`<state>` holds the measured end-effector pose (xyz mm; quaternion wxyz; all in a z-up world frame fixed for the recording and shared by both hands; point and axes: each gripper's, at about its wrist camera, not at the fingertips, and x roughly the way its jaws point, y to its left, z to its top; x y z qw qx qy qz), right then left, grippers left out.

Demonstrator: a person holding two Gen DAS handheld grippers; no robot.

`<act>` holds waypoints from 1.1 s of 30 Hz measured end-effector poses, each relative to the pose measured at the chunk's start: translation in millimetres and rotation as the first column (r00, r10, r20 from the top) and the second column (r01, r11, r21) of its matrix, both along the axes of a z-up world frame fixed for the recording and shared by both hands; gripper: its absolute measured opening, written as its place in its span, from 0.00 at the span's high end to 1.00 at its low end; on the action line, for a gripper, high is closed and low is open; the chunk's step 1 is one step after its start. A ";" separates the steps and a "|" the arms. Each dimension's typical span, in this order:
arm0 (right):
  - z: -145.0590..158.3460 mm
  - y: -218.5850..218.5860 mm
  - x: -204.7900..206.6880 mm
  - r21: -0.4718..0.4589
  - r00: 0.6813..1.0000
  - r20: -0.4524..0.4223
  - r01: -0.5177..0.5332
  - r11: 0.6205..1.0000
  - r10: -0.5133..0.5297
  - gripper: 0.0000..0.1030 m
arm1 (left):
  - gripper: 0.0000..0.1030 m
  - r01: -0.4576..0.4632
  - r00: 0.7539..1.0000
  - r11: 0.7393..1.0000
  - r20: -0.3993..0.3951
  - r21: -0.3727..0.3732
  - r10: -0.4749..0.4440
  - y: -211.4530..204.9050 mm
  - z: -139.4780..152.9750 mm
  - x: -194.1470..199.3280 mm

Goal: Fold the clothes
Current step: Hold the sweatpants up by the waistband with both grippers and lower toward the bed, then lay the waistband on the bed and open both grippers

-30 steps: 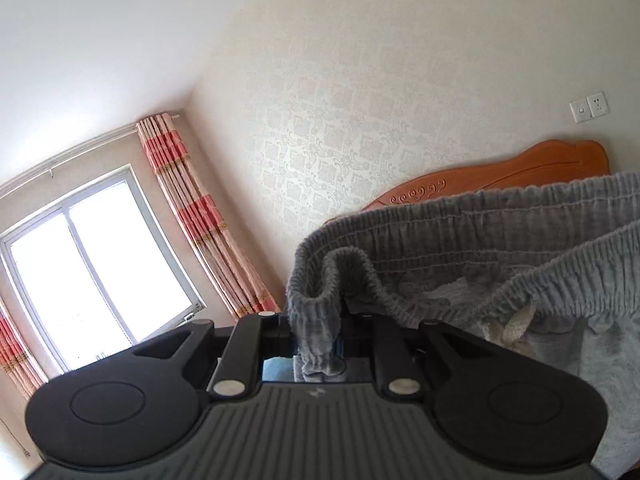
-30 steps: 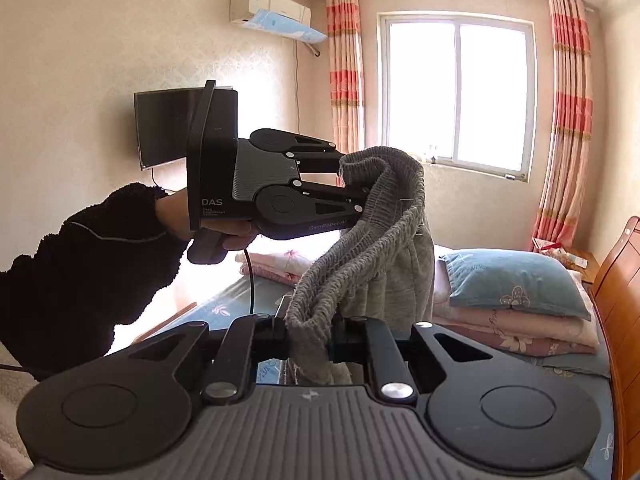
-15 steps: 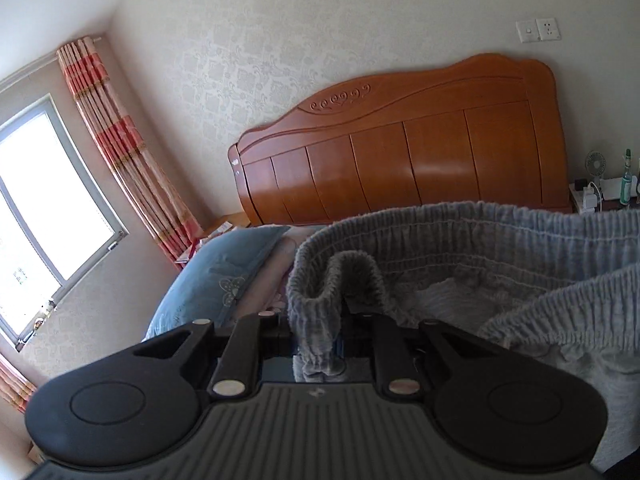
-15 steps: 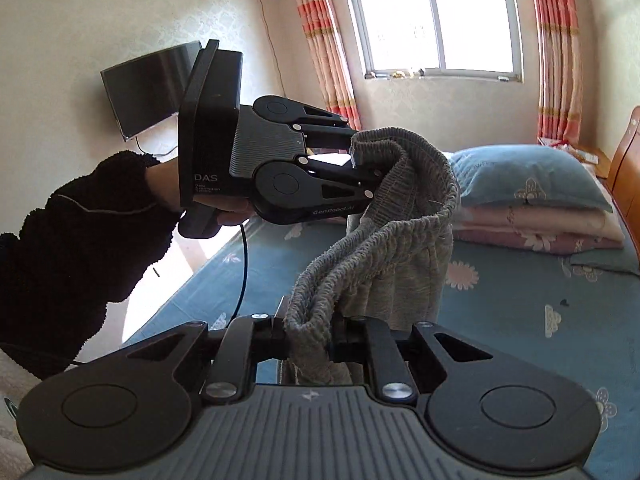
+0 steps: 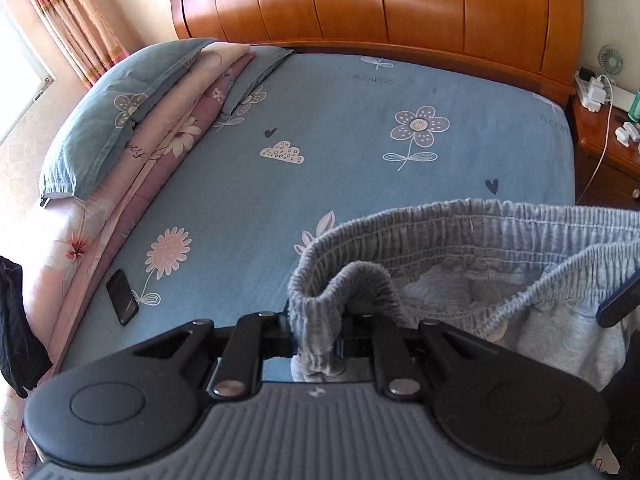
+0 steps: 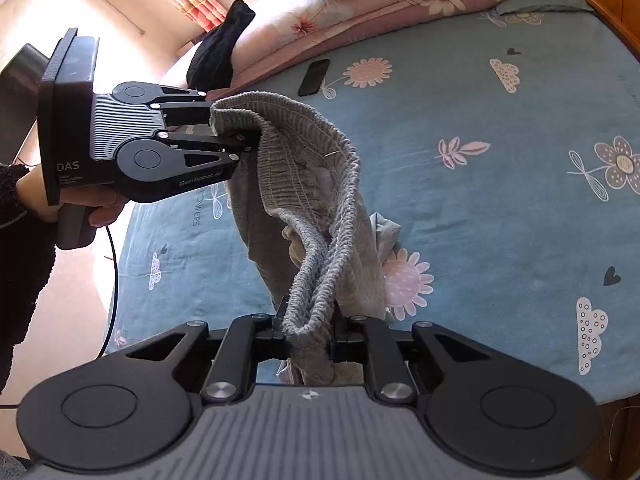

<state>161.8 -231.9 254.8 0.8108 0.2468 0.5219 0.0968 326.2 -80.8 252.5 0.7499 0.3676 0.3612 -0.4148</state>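
Note:
Grey sweatpants with a ribbed elastic waistband hang in the air over the bed. My left gripper is shut on one end of the waistband. In the right wrist view the same left gripper sits at the left, held by a hand in a black fuzzy sleeve. My right gripper is shut on the other end of the waistband. The waistband sags between the two grippers and the legs hang down towards the blue flowered sheet.
The bed's blue sheet lies under the pants. A black phone lies near the bed's left side. Pillows and folded quilts are stacked at the left, with a black garment draped there. A wooden headboard and a nightstand stand beyond.
Both grippers have come down and tipped towards the bed with the sweatpants still held. The views have swung from walls and window down onto the blue sheet.

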 end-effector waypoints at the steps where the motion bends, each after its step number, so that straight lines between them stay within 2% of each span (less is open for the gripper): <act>1: -7.8 -12.7 3.2 0.016 1.000 -0.005 0.009 1.000 -0.009 0.82 | 0.86 -0.007 1.000 1.000 -0.005 0.001 0.007 -11.8 -4.4 4.9; 5: -23.6 -58.0 16.6 0.065 0.999 -0.009 0.053 0.996 -0.053 0.83 | 0.86 -0.002 1.000 1.000 0.013 0.021 0.002 -69.7 -15.4 26.2; 8: -29.6 -97.3 23.4 0.093 0.995 0.016 0.100 0.991 -0.102 0.82 | 0.86 0.029 0.999 1.000 0.046 0.006 -0.029 -123.2 -17.3 43.5; 12: -48.0 -142.3 29.1 0.036 0.983 0.050 0.173 0.984 -0.174 0.82 | 0.86 0.091 0.995 0.996 0.038 0.007 -0.091 -188.2 -41.8 60.4; 16: -106.6 -176.6 31.7 -0.005 0.967 -0.033 0.253 0.967 -0.253 0.82 | 0.86 0.151 0.988 0.985 -0.008 0.080 -0.151 -235.9 -102.7 62.6; 22: -198.7 -203.7 28.9 -0.026 0.934 -0.184 0.308 0.951 -0.307 0.83 | 0.86 0.172 0.979 0.972 -0.141 0.163 -0.149 -265.1 -188.2 62.6; 26: -241.8 -220.1 23.2 0.058 0.898 -0.284 0.366 0.929 -0.337 0.83 | 0.86 0.204 0.968 0.957 -0.190 0.208 -0.165 -288.6 -227.0 63.0; 29: -268.6 -233.3 15.7 0.147 0.857 -0.349 0.449 0.881 -0.379 0.83 | 0.85 0.216 0.963 0.949 -0.213 0.230 -0.168 -312.8 -247.4 64.1; 31: -278.3 -241.7 7.9 0.168 0.837 -0.369 0.487 0.857 -0.403 0.83 | 0.81 0.224 0.959 0.941 -0.228 0.253 -0.167 -331.4 -263.9 62.9; 33: -289.8 -252.8 2.4 0.146 0.820 -0.378 0.511 0.847 -0.429 0.82 | 0.80 0.221 0.960 0.942 -0.226 0.254 -0.165 -349.4 -279.8 62.4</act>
